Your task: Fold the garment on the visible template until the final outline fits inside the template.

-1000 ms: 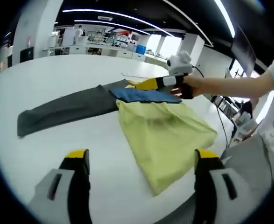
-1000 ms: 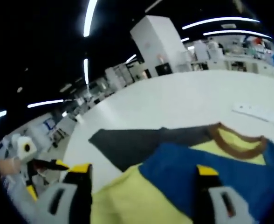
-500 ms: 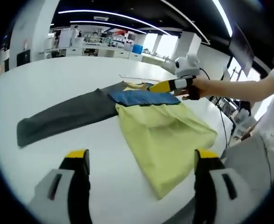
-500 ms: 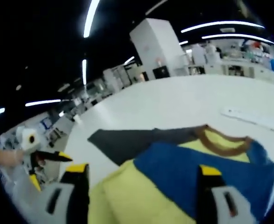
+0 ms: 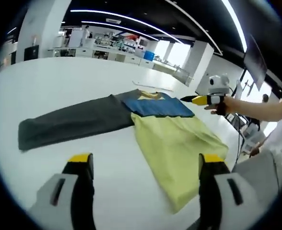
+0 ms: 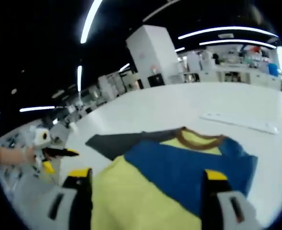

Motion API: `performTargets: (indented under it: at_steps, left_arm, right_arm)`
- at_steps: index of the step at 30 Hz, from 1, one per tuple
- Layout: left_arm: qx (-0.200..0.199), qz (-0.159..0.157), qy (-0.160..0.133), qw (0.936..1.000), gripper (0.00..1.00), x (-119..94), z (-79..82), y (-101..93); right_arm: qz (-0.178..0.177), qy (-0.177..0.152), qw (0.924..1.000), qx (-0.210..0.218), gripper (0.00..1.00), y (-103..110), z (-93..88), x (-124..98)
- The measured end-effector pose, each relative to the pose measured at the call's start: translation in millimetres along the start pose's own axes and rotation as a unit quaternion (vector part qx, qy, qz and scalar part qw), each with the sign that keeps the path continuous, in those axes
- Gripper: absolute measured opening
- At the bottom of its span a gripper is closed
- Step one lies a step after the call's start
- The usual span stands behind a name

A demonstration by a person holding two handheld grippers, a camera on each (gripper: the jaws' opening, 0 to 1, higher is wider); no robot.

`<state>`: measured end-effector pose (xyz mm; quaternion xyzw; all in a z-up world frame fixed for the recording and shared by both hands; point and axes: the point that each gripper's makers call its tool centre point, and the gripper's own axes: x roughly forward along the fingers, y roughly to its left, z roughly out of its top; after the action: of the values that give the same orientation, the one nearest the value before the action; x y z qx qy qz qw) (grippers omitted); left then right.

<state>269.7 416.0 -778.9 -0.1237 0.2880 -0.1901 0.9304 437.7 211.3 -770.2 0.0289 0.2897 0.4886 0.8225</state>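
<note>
Contact with the garment [image 5: 146, 120] is broken: the right hand-held gripper [image 5: 191, 99], earlier at its blue band, is now drawn back beside it, jaws seemingly pressed together. Garment is left flat on the table [image 5: 59, 81], grey sleeve outstretched beyond the collar, so folding is judged unfinished; the left hand-held gripper [image 5: 143, 165] is held spread and empty.

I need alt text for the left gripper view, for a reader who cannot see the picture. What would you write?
A garment lies flat on a white table: yellow body, blue band near the collar, and a long grey sleeve stretched to the left. The left gripper hovers open in the foreground, and the right gripper, held in a person's hand, hangs beside the blue band.
</note>
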Motion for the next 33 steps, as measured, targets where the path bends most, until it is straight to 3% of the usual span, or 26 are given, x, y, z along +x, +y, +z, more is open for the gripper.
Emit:
performTargets:
  at_steps: [6,9,20,24,33]
  left_arm:
    - [0.001,0.012,0.000,0.9999,0.87,-2.1,3.3,12.0]
    - [-0.003,0.018,-0.004,0.9998,0.87,-3.4,5.5,19.4]
    - [-0.026,0.060,-0.014,0.9978,0.85,-13.1,10.9,77.5]
    - [-0.049,0.079,-0.032,0.9951,0.84,-21.0,16.9,101.0]
    - [-0.083,0.138,-0.038,0.9862,0.81,-35.2,15.0,143.9]
  right_arm:
    - [-0.014,0.000,0.9996,-0.024,0.94,-5.3,-8.2,-29.7]
    - [-0.024,-0.007,0.9996,-0.016,0.94,-13.4,-10.9,-43.8]
    - [-0.061,-0.028,0.9976,0.018,0.93,-43.4,-18.2,-84.8]
    - [-0.068,-0.031,0.9969,0.023,0.93,-49.6,-20.9,-95.2]
    - [-0.074,-0.029,0.9964,0.031,0.93,-44.8,-30.1,-110.8]
